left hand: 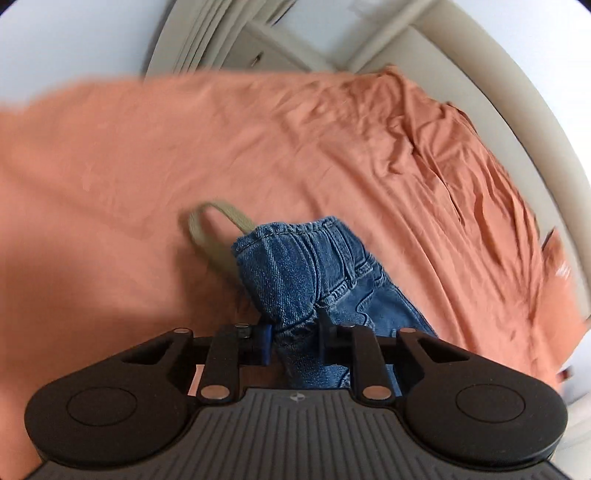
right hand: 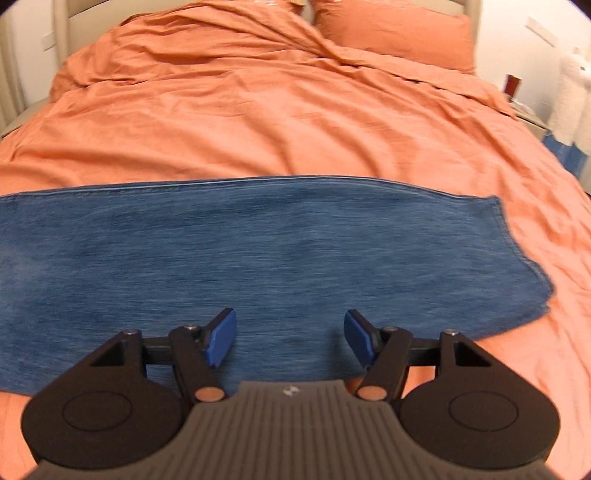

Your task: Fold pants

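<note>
1. Left tool [left hand: 295, 341]: jaws narrow, pinched on a bunched fold of the jeans [left hand: 310, 280] at the waistband end. Denim fills the gap between the blue pads [left hand: 265, 341]; the elastic waistband stands up just ahead of the tool.
2. Right tool [right hand: 290, 338]: jaws wide, nothing between them. Blue pads [right hand: 221, 338] hover over the near edge of the jeans leg [right hand: 258, 251], w/ no pinch on the cloth.
3. Jeans lie on the bed, on an orange duvet [right hand: 258, 110]. In the right view the leg runs flat across, directly ahead of the tool, w/ the hem [right hand: 517, 236] off to its right.
4. A beige drawstring loop [left hand: 207, 229] sticks out ahead-left of the left tool, beside the waistband.
5. Farther out: orange pillow [right hand: 395, 33] at the far end of the bed, pale bed frame [left hand: 517, 122] beyond the duvet edge.
6. Step, as I judge it: securing both ends before a fold. The waist end is gripped, the leg end not yet.
7. Next probably calls for the right tool to drop onto the leg edge, close on it, then both lift together so the layers stay aligned.
8. Writing/brands: none legible. Only a small round emblem [right hand: 290, 390] on the tool body, too small to read.
</note>
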Available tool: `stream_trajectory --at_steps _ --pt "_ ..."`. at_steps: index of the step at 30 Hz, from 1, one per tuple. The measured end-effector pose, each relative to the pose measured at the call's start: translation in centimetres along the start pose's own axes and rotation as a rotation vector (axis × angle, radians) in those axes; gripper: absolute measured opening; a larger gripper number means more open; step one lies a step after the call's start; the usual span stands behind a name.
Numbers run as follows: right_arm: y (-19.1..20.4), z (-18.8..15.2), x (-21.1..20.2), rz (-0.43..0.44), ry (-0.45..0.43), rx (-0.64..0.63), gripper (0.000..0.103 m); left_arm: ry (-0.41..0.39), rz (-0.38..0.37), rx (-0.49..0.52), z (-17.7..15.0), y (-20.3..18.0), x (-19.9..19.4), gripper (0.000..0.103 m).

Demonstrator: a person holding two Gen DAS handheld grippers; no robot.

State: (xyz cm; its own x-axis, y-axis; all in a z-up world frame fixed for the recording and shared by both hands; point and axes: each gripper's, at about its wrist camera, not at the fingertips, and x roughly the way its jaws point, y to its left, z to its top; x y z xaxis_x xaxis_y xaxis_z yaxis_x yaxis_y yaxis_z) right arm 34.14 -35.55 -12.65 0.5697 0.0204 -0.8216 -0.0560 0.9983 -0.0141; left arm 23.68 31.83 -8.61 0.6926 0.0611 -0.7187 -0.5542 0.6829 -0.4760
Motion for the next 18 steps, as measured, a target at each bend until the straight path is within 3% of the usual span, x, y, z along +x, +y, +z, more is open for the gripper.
stream_trajectory --at_steps 2,5,7,10,12,14,18 --pt "-1.8 -0.2 -0.1 -0.023 0.008 0.061 0.061 0.005 0.083 0.079 -0.2 -0.4 1.2 0.024" --pt "-5.3 -0.4 -0.2 -0.045 0.023 0.195 0.061 0.067 0.179 0.064 -1.0 1.1 5.2 0.022" --pt "-7.6 -0.5 -0.6 -0.059 0.019 0.280 0.060 0.074 0.193 0.078 -1.2 1.6 6.7 0.025" --pt "-11.5 -1.0 -1.7 -0.077 -0.003 0.402 0.060 0.082 0.206 0.115 -1.0 1.1 6.4 0.029" --pt "-14.1 -1.5 -2.6 -0.083 -0.032 0.472 0.060 0.081 0.233 0.166 -0.7 0.2 5.6 0.043" --pt "-16.9 -2.2 -3.6 -0.092 -0.066 0.547 0.058 0.069 0.238 0.202 -0.4 -0.5 4.5 0.048" --pt "-22.4 -3.3 -4.5 -0.087 -0.109 0.706 0.047 -0.029 0.276 0.260 -0.4 -1.6 1.6 0.061"
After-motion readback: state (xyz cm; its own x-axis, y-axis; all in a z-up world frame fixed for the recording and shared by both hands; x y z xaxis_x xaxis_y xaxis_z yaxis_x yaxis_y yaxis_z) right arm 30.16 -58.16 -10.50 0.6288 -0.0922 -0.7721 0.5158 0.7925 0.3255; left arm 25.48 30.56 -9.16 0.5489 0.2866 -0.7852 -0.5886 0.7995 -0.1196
